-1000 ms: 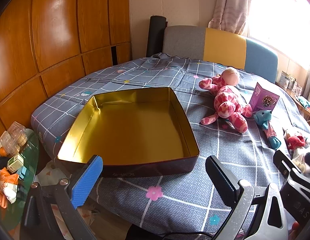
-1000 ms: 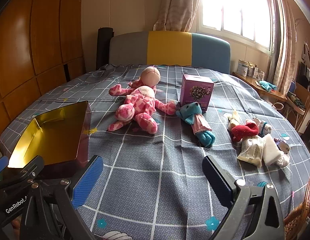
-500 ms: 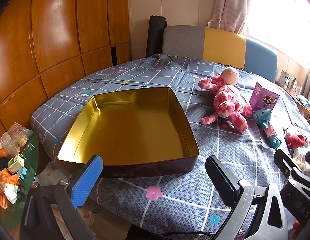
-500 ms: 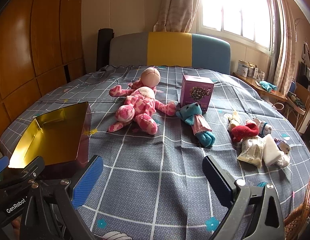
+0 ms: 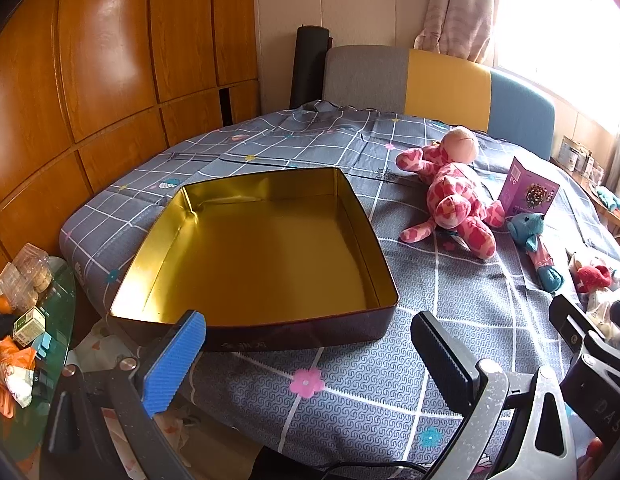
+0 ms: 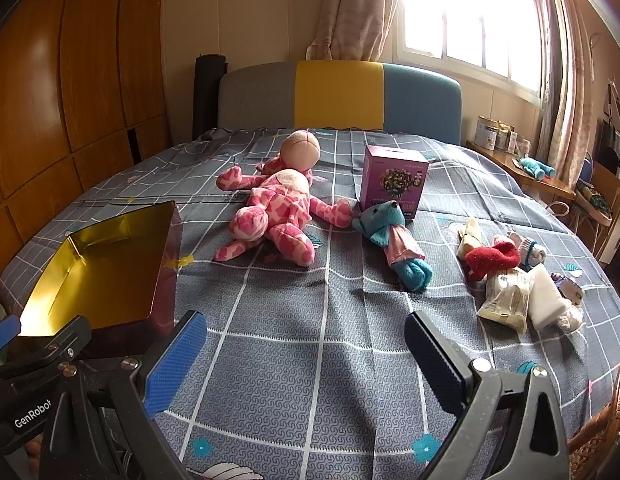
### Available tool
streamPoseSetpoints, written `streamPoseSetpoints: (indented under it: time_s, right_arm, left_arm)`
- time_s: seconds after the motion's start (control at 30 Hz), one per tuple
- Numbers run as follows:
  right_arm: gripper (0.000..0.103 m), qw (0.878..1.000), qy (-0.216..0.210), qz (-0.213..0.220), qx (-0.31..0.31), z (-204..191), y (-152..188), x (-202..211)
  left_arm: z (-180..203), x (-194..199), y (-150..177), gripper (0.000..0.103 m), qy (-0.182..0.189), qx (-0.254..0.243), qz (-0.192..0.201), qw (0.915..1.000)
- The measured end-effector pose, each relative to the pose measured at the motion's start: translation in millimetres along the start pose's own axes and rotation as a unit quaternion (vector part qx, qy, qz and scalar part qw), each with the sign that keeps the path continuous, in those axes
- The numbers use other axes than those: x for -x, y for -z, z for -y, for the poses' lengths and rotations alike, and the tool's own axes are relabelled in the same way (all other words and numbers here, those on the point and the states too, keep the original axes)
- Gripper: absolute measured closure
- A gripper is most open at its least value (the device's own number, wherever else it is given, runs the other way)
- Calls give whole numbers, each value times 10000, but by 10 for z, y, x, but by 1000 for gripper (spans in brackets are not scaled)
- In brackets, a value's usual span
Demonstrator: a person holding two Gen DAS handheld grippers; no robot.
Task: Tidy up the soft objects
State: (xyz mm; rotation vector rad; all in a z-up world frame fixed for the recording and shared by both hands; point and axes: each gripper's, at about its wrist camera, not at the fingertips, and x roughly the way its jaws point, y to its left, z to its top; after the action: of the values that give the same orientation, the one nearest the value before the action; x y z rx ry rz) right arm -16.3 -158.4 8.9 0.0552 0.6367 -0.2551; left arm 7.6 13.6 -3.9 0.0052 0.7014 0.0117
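Observation:
An empty gold-lined tin box [image 5: 379,256] [image 6: 166,240] sits at the near left of the bed. A pink spotted plush [image 5: 455,196] [image 6: 280,210] lies beyond it, with a small teal plush [image 5: 535,240] [image 6: 393,236] to its right. Further right lies a red plush [image 6: 491,258] [image 5: 593,276] on a pile of small soft items. My left gripper [image 5: 310,348] hangs open over the bed's near edge, just in front of the tin. My right gripper [image 6: 306,344] is open too, above bare sheet well short of the toys.
A purple carton [image 6: 391,182] stands behind the teal plush. Packets and a white block [image 6: 545,300] lie at the right edge. A glass side table [image 5: 26,320] with clutter is at lower left. Wooden wardrobe [image 5: 90,80] on the left, headboard [image 6: 337,94] behind.

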Motion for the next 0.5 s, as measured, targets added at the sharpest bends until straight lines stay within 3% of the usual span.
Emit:
streamPoseSetpoints:
  time_s: [0.2, 0.3, 0.5]
  right_arm:
    - [1, 10000, -50, -74, -35, 33, -6, -54]
    - [1, 9999, -82, -62, -32, 77, -34, -65]
    - [2, 9966, -517, -313, -556, 608, -211, -140]
  left_arm:
    - [43, -29, -13, 0, 44, -54, -27, 10000]
    - [66, -40, -38, 0, 267, -75, -36, 9996]
    - [276, -82, -240, 0, 1448, -346, -228, 9886]
